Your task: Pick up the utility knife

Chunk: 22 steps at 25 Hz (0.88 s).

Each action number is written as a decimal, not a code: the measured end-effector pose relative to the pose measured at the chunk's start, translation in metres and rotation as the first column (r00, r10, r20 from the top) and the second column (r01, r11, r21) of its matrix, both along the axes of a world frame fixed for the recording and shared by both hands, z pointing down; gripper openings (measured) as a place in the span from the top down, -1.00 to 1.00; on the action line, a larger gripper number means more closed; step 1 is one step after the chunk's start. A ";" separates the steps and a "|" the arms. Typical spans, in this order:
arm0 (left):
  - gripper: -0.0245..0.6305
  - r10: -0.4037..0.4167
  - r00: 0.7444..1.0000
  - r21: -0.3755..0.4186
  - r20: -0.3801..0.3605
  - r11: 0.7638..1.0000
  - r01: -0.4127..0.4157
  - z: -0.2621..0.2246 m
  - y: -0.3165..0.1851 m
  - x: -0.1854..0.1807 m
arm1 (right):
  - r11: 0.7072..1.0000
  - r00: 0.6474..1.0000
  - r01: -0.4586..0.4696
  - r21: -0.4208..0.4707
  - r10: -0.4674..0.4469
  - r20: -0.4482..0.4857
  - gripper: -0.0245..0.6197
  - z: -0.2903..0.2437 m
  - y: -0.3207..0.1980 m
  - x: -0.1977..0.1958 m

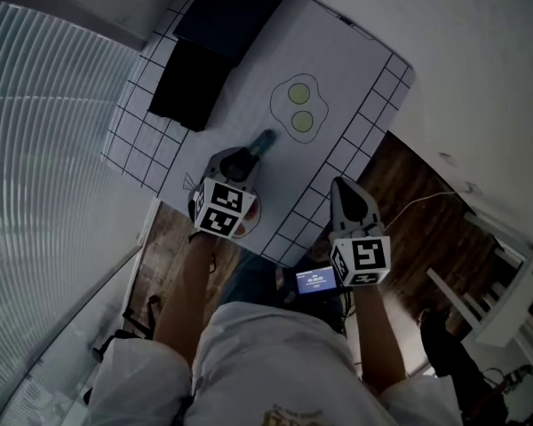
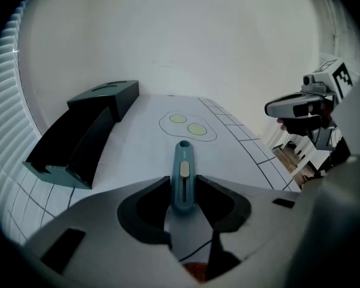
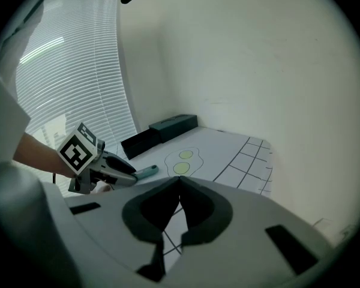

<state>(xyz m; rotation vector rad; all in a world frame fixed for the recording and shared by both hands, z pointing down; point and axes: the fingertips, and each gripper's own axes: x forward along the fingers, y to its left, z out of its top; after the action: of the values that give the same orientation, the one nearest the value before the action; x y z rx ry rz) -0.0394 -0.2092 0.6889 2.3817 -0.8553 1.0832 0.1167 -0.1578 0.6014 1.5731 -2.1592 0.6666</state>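
The teal utility knife point(image 2: 183, 173) with a pale slider lies lengthwise between the jaws of my left gripper point(image 2: 183, 192); both dark pads press on its rear half, so the gripper is shut on it. In the head view its tip point(image 1: 264, 139) sticks out past the left gripper point(image 1: 246, 160), over the white gridded mat point(image 1: 355, 122). The right gripper view shows the knife point(image 3: 145, 172) jutting from the left gripper point(image 3: 111, 170). My right gripper point(image 1: 342, 189) hovers over the mat's near right edge, apart from the knife, its jaws point(image 3: 179, 182) shut on nothing.
Two yellow-green discs inside a drawn outline point(image 1: 298, 106) lie beyond the knife. Two black boxes point(image 1: 191, 82) point(image 1: 235, 7) stand at the mat's far left. Window blinds point(image 1: 44, 131) run along the left, and wooden floor point(image 1: 409, 193) lies to the right.
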 end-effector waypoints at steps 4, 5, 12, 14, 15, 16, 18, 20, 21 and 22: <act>0.49 -0.003 1.000 0.001 0.011 1.000 0.003 0.000 0.000 0.000 | 1.000 1.000 -0.001 0.001 0.001 -0.001 0.90 -0.004 0.002 0.003; 0.49 -0.002 1.000 0.003 0.014 1.000 0.002 0.000 0.000 0.000 | 1.000 1.000 0.001 0.003 -0.001 -0.001 0.90 -0.005 0.002 0.004; 0.49 -0.018 1.000 0.009 -0.025 1.000 0.018 -0.012 -0.002 0.005 | 1.000 1.000 -0.012 0.010 0.012 -0.004 0.90 -0.009 0.006 0.015; 0.49 -0.017 0.999 0.019 -0.031 1.000 0.018 -0.017 -0.002 0.007 | 1.000 1.000 -0.012 0.012 0.012 -0.004 0.90 -0.010 0.006 0.015; 0.49 -0.017 0.999 0.025 -0.035 1.000 0.018 -0.020 -0.002 0.008 | 1.000 1.000 -0.010 0.015 0.010 -0.003 0.90 -0.011 0.006 0.015; 0.49 -0.018 0.999 0.033 -0.041 0.999 0.020 -0.023 -0.002 0.008 | 1.000 1.000 -0.008 0.018 0.008 -0.003 0.90 -0.012 0.005 0.015; 0.49 -0.029 0.998 0.056 -0.063 0.998 0.032 -0.033 -0.003 0.009 | 1.000 1.000 -0.005 0.027 0.005 0.000 0.90 -0.016 0.005 0.013; 0.49 -0.048 0.994 0.077 -0.094 0.995 0.056 -0.043 -0.004 0.007 | 0.999 1.000 -0.004 0.037 0.004 0.000 0.90 -0.018 0.004 0.013; 0.49 -0.060 0.992 0.084 -0.109 0.994 0.069 -0.047 -0.004 0.006 | 0.999 1.000 -0.004 0.041 0.004 -0.001 0.90 -0.018 0.004 0.014; 0.49 -0.071 0.990 0.090 -0.122 0.993 0.083 -0.052 -0.004 0.004 | 0.999 1.000 -0.002 0.046 0.003 -0.002 0.90 -0.019 0.004 0.014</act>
<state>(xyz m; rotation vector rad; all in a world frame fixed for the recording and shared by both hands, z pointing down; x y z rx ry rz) -0.0352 -0.2136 0.6371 2.4405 -0.9674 0.8798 0.1309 -0.1542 0.5819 1.5991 -2.1861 0.6204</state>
